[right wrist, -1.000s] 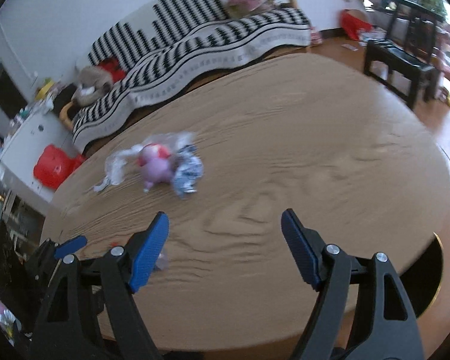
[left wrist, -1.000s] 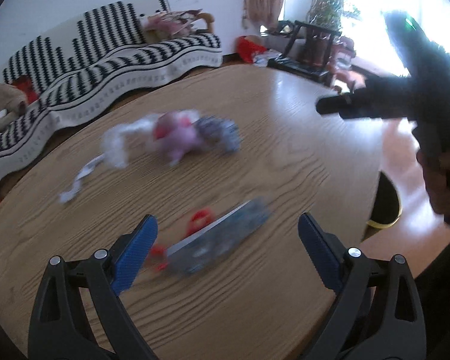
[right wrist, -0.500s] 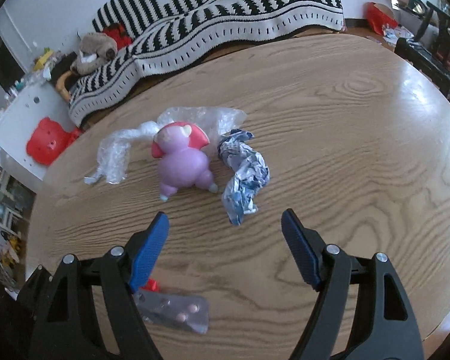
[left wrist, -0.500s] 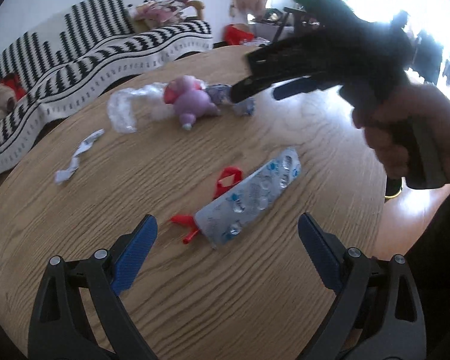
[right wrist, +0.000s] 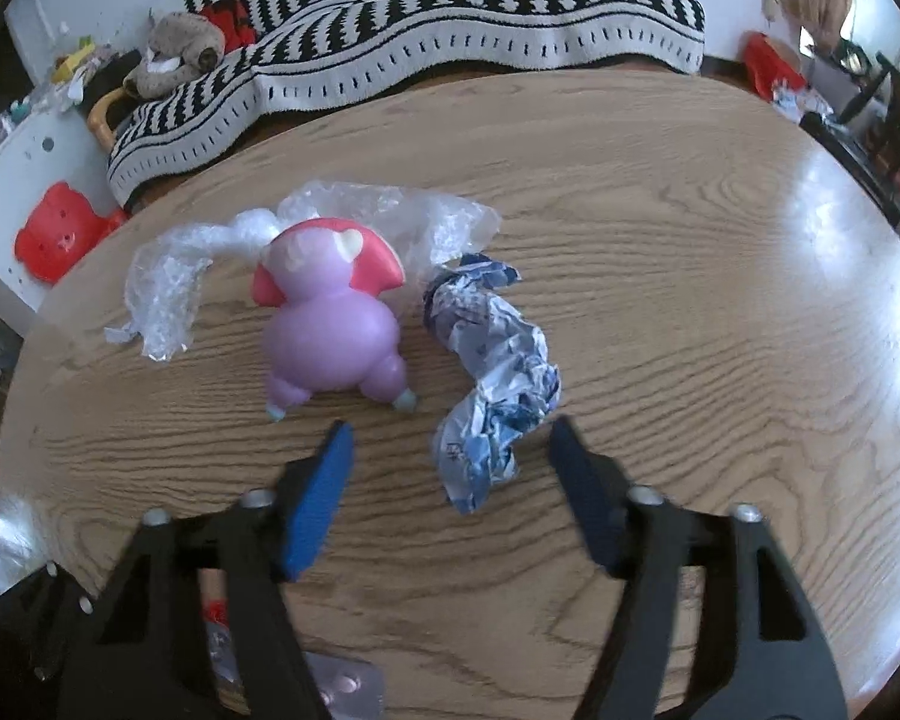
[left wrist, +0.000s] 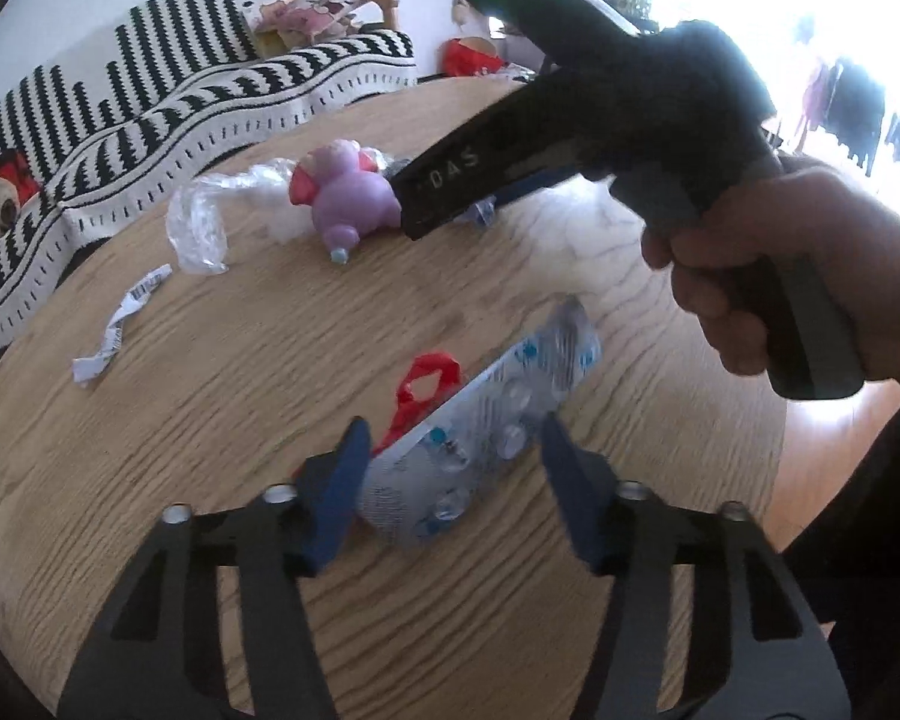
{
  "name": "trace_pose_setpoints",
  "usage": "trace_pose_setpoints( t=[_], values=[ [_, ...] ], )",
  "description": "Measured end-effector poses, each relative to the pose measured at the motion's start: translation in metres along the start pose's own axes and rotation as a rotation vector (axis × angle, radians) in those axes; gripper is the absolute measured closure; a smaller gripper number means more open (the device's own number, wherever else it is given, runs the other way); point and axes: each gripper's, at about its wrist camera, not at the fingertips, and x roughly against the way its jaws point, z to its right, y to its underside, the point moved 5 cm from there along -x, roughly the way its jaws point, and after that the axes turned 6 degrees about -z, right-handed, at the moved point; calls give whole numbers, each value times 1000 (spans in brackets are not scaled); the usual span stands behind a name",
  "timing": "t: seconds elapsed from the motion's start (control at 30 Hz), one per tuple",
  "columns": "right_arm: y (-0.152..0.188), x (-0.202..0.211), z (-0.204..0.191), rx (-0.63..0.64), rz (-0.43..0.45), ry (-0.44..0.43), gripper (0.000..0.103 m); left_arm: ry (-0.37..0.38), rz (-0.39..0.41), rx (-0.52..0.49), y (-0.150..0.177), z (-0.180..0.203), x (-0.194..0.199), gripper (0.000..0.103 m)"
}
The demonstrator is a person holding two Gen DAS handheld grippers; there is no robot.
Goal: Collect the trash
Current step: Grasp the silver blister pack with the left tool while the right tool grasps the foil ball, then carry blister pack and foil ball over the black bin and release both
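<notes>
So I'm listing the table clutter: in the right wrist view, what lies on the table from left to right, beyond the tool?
Clear plastic wrap → purple toy figure → crumpled blue-and-white paper.

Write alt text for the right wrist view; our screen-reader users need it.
The right gripper, jaws closing, straddles a crumpled blue-and-white wrapper on a round wooden table without pressing it. A purple toy figure and clear plastic lie to its left.
</notes>
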Motion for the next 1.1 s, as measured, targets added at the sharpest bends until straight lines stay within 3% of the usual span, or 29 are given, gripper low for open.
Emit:
trace_pose_setpoints(
  t=[0.07,0.23,0.27,0.33,0.8,1.1],
  values=[
    [1,0,-1,6,-3,-10,76,3,1,1,2,2,2,72],
    [3,13,3,3,26,-40,80,36,6,47,0,-1,13,96],
    [3,16,3,-2,30,-55,88,46,5,59,0,-1,15,100],
    [5,23,3,-3,43,-70,88,63,-1,77,-1,0,18,103],
    [17,79,21,-22,142,-90,92,47,20,157,-16,-6,31,103],
    [44,111,70,-69,175,-51,92,25,45,174,-41,7,32,103]
  ],
)
